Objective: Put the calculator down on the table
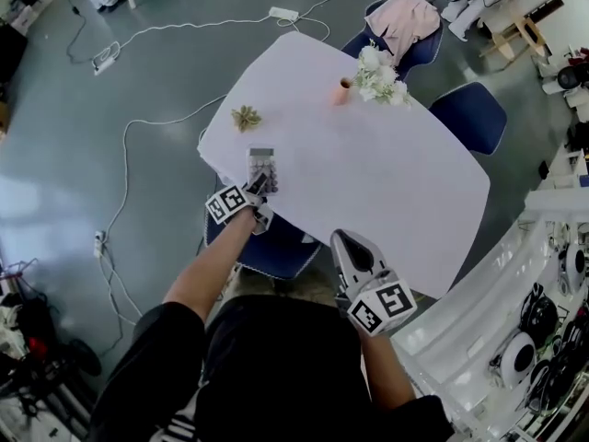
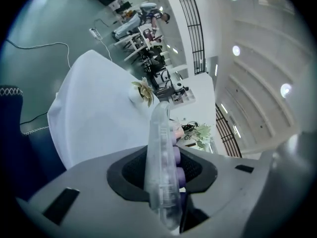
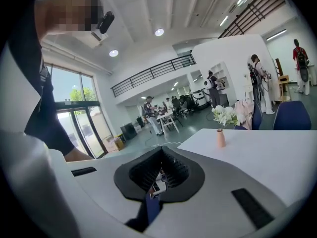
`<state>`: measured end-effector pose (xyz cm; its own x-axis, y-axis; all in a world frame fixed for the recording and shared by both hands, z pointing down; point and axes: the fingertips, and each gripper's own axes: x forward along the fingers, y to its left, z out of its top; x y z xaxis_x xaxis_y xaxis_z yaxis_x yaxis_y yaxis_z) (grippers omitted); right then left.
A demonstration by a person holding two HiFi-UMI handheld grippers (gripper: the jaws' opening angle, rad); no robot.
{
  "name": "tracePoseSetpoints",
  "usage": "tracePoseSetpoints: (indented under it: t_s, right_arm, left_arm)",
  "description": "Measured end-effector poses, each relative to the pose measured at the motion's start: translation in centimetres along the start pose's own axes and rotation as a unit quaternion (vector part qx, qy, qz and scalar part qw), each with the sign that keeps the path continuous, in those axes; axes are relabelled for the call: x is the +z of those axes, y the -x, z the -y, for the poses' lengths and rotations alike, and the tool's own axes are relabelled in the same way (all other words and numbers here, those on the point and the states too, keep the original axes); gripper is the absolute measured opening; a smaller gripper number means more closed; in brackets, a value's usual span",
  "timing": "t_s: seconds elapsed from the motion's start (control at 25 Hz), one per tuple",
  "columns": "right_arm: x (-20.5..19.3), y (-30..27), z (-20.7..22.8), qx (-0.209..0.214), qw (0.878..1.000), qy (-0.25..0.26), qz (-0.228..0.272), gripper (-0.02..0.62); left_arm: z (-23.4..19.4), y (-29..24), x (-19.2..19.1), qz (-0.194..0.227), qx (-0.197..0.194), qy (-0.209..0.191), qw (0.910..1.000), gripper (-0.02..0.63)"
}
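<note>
The calculator (image 1: 262,168), clear-cased with purple keys, is over the near left edge of the white table (image 1: 396,182). My left gripper (image 1: 254,190) is shut on its near end. I cannot tell whether it touches the tabletop. In the left gripper view the calculator (image 2: 161,167) shows edge-on between the black pads of the left gripper (image 2: 166,185), with the table (image 2: 94,108) beyond. My right gripper (image 1: 352,247) hangs off the table's near edge, shut on nothing. In the right gripper view the right gripper (image 3: 159,178) has its pads together, and the table (image 3: 277,152) lies to the right.
A pink vase of white flowers (image 1: 377,76) stands at the table's far side, the same vase (image 3: 220,138) showing in the right gripper view. A small dried plant (image 1: 245,117) sits near the left edge. Blue chairs (image 1: 469,113) surround the table. Cables and a power strip (image 1: 283,13) lie on the floor.
</note>
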<state>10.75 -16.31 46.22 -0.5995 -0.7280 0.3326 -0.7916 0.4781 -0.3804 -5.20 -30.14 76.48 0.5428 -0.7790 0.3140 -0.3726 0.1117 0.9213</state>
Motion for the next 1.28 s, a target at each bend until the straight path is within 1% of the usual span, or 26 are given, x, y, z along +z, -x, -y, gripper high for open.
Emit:
tracePoseSetpoints:
  t_s: [0.12,0.16,0.32,0.48,0.64,0.68,0.76,0.84,0.88,0.96,1.04,1.08,1.28]
  right_arm:
    - [-0.1,-0.2,1.8,-0.002,1.000,0.012,-0.017,-0.002]
    - [-0.1,-0.2,2.3,-0.003,1.000,0.018,-0.022,-0.002]
    - [0.2,-0.2,4.0,-0.003,0.998,0.040,-0.038,-0.002]
    - [1.0,-0.3,5.1,-0.010,0.999,0.035,-0.033,-0.002]
    - [1.3,0.1,4.4,0.009,0.998,0.045,-0.031,-0.002]
    - [1.3,0.1,4.0,0.014,0.998,0.048,-0.029,-0.002]
    - [1.2,0.1,3.3,0.020,0.998,0.049,-0.027,-0.002]
    - [1.1,0.1,2.5,0.021,0.998,0.048,-0.024,-0.002]
    - [1.1,0.1,2.0,0.024,0.998,0.049,-0.023,-0.002]
    - [1.2,0.1,0.8,0.033,0.998,0.055,-0.018,-0.002]
    - [1.4,0.2,-0.2,0.040,0.997,0.058,-0.011,-0.002]
    - [1.4,0.2,-0.6,0.041,0.997,0.057,-0.007,-0.002]
    - [1.2,0.7,-2.2,0.024,0.999,0.044,0.009,-0.002]
  left_arm:
    - [-1.1,-1.5,0.5,0.006,0.012,-0.014,0.9998,0.129]
    - [-1.5,-1.8,0.4,0.006,0.017,-0.013,0.9998,0.129]
    - [-3.4,-2.4,-0.2,0.006,0.034,0.010,0.9993,0.129]
    - [-4.8,-2.9,-0.7,-0.002,0.052,0.017,0.9985,0.129]
    - [-5.3,-3.1,-2.0,-0.017,0.059,0.049,0.9969,0.129]
    - [-5.3,-3.1,-2.3,-0.021,0.061,0.050,0.9967,0.129]
    - [-5.1,-3.3,-2.6,-0.032,0.060,0.036,0.9971,0.130]
    - [-4.5,-3.3,-3.1,-0.051,0.049,0.015,0.9974,0.207]
    - [-4.3,-3.2,-3.4,-0.063,0.048,0.001,0.9969,0.268]
    - [-4.2,-2.7,-3.6,-0.082,0.067,-0.042,0.9934,0.286]
    - [-4.3,-2.3,-3.9,-0.101,0.090,-0.091,0.9867,0.310]
    - [-4.4,-2.0,-4.0,-0.110,0.094,-0.106,0.9839,0.313]
    - [-4.5,-0.3,-3.6,-0.133,0.092,-0.120,0.9795,0.332]
